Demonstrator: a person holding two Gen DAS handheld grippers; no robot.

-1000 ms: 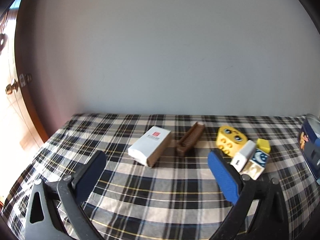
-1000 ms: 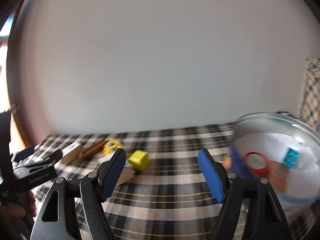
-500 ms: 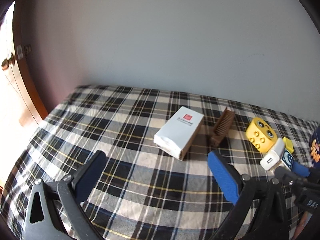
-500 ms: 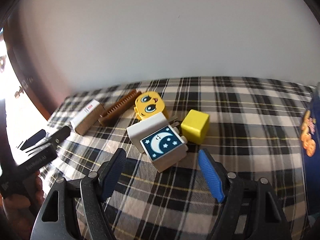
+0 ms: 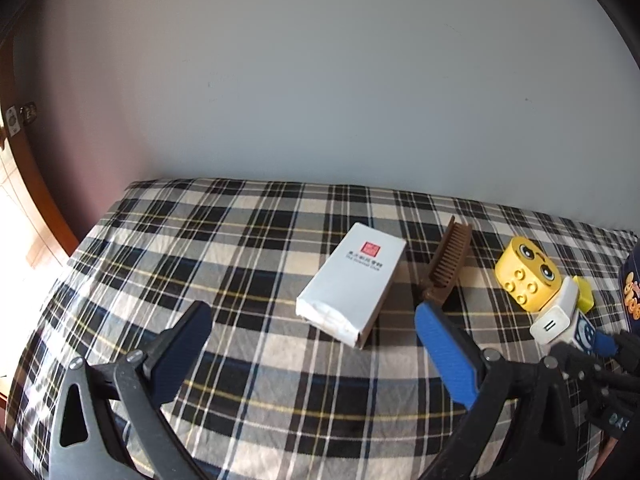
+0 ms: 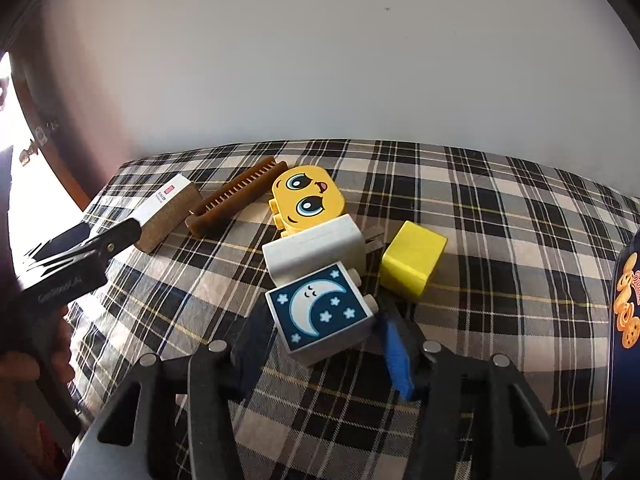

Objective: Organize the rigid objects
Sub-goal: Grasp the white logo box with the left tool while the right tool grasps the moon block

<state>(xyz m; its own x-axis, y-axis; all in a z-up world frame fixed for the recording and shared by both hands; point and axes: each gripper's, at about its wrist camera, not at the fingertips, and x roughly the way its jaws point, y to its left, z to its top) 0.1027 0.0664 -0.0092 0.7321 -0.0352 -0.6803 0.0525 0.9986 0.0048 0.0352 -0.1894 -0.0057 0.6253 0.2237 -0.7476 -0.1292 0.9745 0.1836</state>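
Left gripper (image 5: pixel 312 332): jaws spread wide, nothing between the pads; it hangs over the plaid cloth (image 5: pixel 200 248) just short of the white box

White box (image 5: pixel 354 282): lies flat on the cloth, red square mark on top, one end torn open toward the camera; brown side wall visible in the right wrist view (image 6: pixel 166 210)

Brown comb (image 5: pixel 446 260): just right of the box, close beside it (contact cannot be judged), teeth facing up

Yellow face block (image 6: pixel 308 200): on its side, studs toward the left gripper's camera, cartoon face toward the right gripper's; touching the white charger

White charger (image 6: pixel 314 250): lies between the face block and the moon block, against both; prongs point at the yellow cube

Moon block (image 6: pixel 322 316): white block, navy panel with crescent and stars facing up, tilted

Right gripper (image 6: pixel 320 344): jaws have just been closing, now narrow, one blue pad at each side of the moon block; whether the pads already press on it I cannot tell

Yellow cube (image 6: pixel 412 266): right of the charger, near but apart from the moon block

Blue tin (image 6: pixel 626 304): at the far right edge, orange lettering, mostly cut off
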